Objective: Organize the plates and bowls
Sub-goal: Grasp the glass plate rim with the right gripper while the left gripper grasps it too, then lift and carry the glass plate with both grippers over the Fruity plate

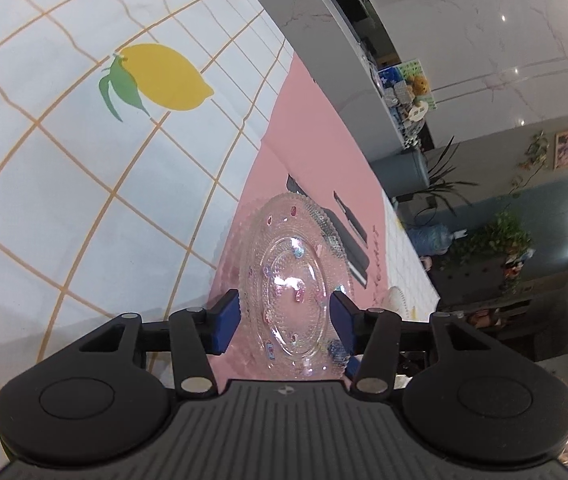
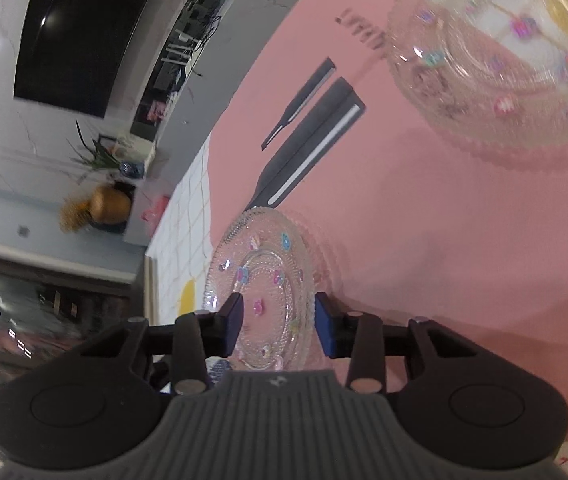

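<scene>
left gripper [image 1: 284, 320]: holding a clear beaded glass plate [image 1: 288, 272]. The blue pads are sitting on either side of it, looks like a grip across the plate, though with glass this see-through I can't swear both pads are pressing.

right gripper [image 2: 277, 322]: same deal with a second, smaller plate [image 2: 259, 292], flower decals on it, jaws fairly narrow around it. Grip looks real but contact is hard to confirm.

where the plates are: both are hanging tilted over the pink mat [image 2: 464, 240], not lying flat on it. The smaller plate is near the mat's edge where the grid tablecloth [image 1: 63, 180] starts.

third piece: a bigger glass dish [image 2: 504, 60] is sitting near the mat's far corner in the right view, blurry, well apart from the held plate.

other stuff: two dark flat bars [image 2: 308, 140] are lying on the mat between the held plates and the dish.

why held like this: my guess, pinching across the rim is keeping slippery glass from sliding, and the tilt is setting up a stack.

risk: glass on glass, so going down gently seems smart.
</scene>
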Motion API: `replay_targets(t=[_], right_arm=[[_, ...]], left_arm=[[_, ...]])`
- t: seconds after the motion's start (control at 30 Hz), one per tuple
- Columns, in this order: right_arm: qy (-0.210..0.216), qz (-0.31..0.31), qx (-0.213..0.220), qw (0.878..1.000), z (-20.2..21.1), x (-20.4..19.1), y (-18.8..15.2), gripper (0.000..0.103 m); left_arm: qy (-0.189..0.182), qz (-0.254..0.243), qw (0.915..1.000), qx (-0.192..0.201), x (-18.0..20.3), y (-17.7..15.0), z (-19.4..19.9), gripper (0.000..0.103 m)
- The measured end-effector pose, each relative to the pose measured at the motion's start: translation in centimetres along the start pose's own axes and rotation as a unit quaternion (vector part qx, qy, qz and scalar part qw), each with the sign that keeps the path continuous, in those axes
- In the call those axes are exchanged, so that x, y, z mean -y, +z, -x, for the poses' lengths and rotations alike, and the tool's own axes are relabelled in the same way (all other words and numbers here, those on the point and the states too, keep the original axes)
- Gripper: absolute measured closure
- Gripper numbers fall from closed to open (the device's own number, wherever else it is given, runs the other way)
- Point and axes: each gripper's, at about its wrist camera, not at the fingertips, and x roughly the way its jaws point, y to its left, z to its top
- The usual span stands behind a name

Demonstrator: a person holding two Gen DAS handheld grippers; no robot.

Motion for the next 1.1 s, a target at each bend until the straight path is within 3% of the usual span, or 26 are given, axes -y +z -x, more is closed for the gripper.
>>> replay_targets(t=[0.07,0.27,0.33,0.4,0.43,0.47,0.53,0.8,0.93,1.1], right_arm=[[0.007,-0.008,-0.003,1.0,-0.1,0.2,-0.1,0.064],[0.014,-0.021,-0.006,1.0,-0.3,0.2,-0.5,0.065],[0.02,-0.032,-0.008,0.999,-0.8,0.3,-0.6,0.068],[0.015,-0.05,-0.013,0.999,-1.1,0.6,-0.8,0.083],[0.009,-0.063,-0.012,0.998,-1.3,1.0,-1.0,0.099],[0.019,-0.081,-0.013,0.996,-1.5,1.5,-1.1,0.099],[0.029,-0.099,-0.013,0.995,-1.5,2.0,-1.1,0.1],[0.017,-0.047,-0.003,0.999,-1.3,0.6,-1.3,0.097],[0.014,-0.012,-0.004,1.0,-1.3,0.1,-1.5,0.097],[0.015,0.019,-0.001,1.0,-1.5,-0.8,-1.9,0.095]], left_arm=[[-0.016,0.003,0.9999,0.002,-0.6,-0.1,0.0,0.044],[-0.015,-0.02,0.9997,0.001,-0.2,-0.3,-0.3,0.049],[-0.016,-0.001,0.9999,-0.004,-0.6,-0.2,-0.5,0.059],[-0.019,0.047,0.9986,-0.015,-1.9,0.1,-0.9,0.087],[-0.036,0.082,0.9959,-0.016,-2.9,0.0,-1.2,0.089],[-0.048,0.103,0.9934,-0.015,-3.5,0.0,-1.2,0.093],[-0.045,0.096,0.9943,-0.013,-3.4,0.0,-1.3,0.093],[-0.043,0.078,0.996,-0.004,-3.2,0.0,-1.1,0.095],[-0.022,0.027,0.9993,0.01,-2.1,-0.3,-0.5,0.093],[-0.009,-0.001,0.9998,0.018,-1.3,-0.4,0.3,0.092]])
